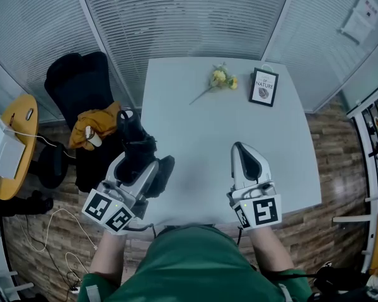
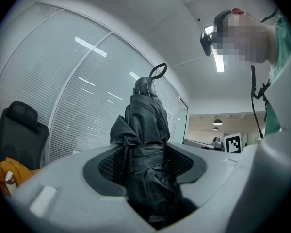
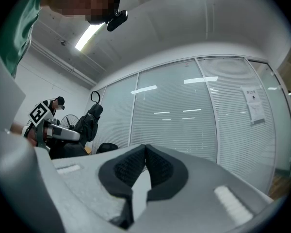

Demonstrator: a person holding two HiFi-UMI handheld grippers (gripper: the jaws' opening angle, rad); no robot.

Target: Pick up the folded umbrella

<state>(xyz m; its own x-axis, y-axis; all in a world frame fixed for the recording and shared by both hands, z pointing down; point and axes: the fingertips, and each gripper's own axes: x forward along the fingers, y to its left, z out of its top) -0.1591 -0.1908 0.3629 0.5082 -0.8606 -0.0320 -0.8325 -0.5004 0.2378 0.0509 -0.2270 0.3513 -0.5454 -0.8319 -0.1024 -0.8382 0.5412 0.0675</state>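
Observation:
The folded black umbrella [image 1: 134, 137] is lifted off the table at the white table's left edge, its wrist loop at the far end. My left gripper [image 1: 145, 163] is shut on it. In the left gripper view both meshed pads press on the umbrella [image 2: 145, 140], which stands between the jaws of the left gripper [image 2: 145, 154] with its loop on top. My right gripper [image 1: 242, 151] hovers over the table's near right part with the jaws together and nothing held. In the right gripper view the tips of the right gripper [image 3: 145, 149] meet, and the umbrella [image 3: 89, 120] shows far to the left.
The white table [image 1: 201, 131] carries a yellow flower [image 1: 220, 78] and a framed picture [image 1: 263, 87] at its far side. To the left stand a black chair [image 1: 79, 80] with a yellow garment [image 1: 96, 123] and a round yellow side table [image 1: 19, 137]. Cables lie on the wooden floor.

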